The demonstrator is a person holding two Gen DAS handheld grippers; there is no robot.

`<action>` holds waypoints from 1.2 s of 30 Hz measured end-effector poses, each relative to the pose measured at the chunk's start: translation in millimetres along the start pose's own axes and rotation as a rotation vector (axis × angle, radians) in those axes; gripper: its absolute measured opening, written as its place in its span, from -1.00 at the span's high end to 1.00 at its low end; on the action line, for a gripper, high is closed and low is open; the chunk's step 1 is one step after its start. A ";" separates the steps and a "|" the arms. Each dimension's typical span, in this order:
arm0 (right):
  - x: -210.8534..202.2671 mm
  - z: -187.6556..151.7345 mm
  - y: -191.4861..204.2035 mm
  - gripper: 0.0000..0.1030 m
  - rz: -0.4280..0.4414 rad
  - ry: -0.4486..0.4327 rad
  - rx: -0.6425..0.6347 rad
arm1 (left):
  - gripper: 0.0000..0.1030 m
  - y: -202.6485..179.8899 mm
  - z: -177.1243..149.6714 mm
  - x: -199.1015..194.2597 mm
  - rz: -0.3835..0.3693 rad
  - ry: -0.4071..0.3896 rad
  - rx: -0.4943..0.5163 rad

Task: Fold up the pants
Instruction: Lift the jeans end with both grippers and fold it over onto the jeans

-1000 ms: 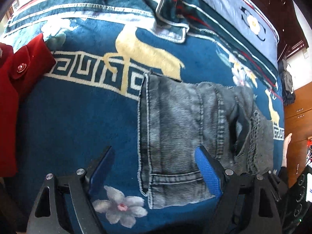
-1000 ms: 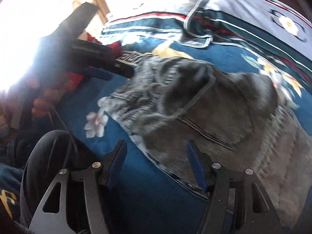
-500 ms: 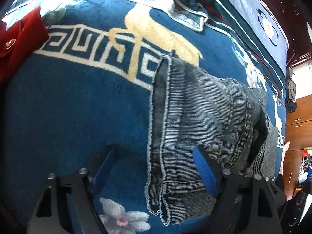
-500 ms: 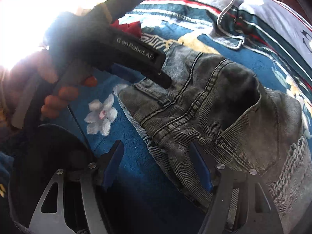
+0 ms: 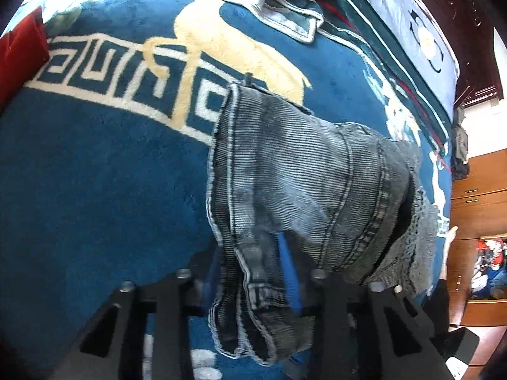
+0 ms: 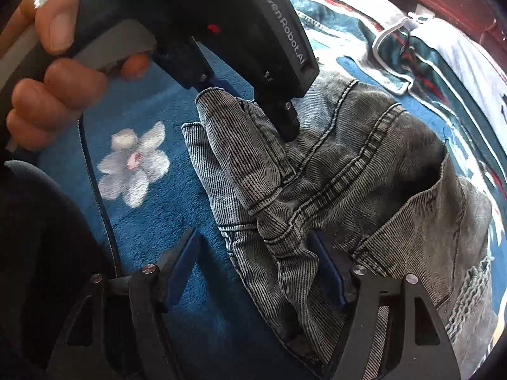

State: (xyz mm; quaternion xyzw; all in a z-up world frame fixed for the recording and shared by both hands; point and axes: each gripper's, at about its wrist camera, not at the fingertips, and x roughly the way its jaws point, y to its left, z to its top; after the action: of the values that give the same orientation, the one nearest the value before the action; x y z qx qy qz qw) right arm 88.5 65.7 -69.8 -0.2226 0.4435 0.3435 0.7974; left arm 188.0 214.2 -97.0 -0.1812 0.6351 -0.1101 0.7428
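Observation:
Grey washed denim pants [image 5: 301, 174] lie in a heap on a blue patterned blanket [image 5: 95, 190]. My left gripper [image 5: 253, 266] is closing, and its blue pads pinch the near hem, which bunches up between them. The right wrist view shows that same left gripper [image 6: 250, 104], held by a hand [image 6: 57, 72], gripping a raised corner of the pants [image 6: 364, 174]. My right gripper [image 6: 256, 262] points down over the nearer edge of the pants. Its jaws are closing but still wide, with a fold of denim between them and the left pad clear of the cloth.
A red garment [image 5: 19, 53] lies at the blanket's left edge. A folded teal and grey quilt [image 5: 291, 6] sits at the far side of the bed. Wooden cabinets [image 5: 478, 196] stand to the right. A white flower print [image 6: 133, 164] marks bare blanket left of the pants.
My left gripper came down and closed on the pants' hem, bunching and lifting it. My right gripper moved in and down until it straddles the nearer edge of the pants.

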 end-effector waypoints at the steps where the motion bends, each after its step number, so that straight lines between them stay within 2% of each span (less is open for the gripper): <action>1: -1.1 0.0 -1.0 -0.16 -0.007 -0.005 0.011 | 0.47 -1.4 0.2 0.4 -0.004 -0.002 -0.005; 5: -9.5 -0.3 -20.5 0.43 0.008 -0.029 0.123 | 0.55 -5.8 -1.4 -3.6 0.004 -0.018 0.000; 8: -14.8 0.0 -37.4 0.54 0.068 -0.043 0.231 | 0.58 -7.2 -2.5 -10.6 -0.007 -0.035 -0.007; 16: -37.2 -3.6 -42.1 0.58 0.126 -0.107 0.286 | 0.61 -27.1 1.0 -35.1 -0.039 -0.097 0.021; 24: -68.0 -4.7 -59.4 0.64 0.164 -0.197 0.366 | 0.62 -63.4 -0.1 -69.0 -0.087 -0.167 0.066; 30: -105.3 -21.1 -81.0 0.69 0.183 -0.273 0.447 | 0.62 -119.7 -6.8 -93.8 -0.133 -0.217 0.166; 36: -145.5 -56.8 -115.1 0.69 0.180 -0.328 0.554 | 0.63 -205.5 -20.6 -97.9 -0.180 -0.221 0.322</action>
State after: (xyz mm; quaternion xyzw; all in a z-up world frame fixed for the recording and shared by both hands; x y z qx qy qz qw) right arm 88.9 -99.3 32.3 0.1009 0.4036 0.3100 0.8549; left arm 164.9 63.0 72.9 -0.1271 0.5052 -0.2554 0.8145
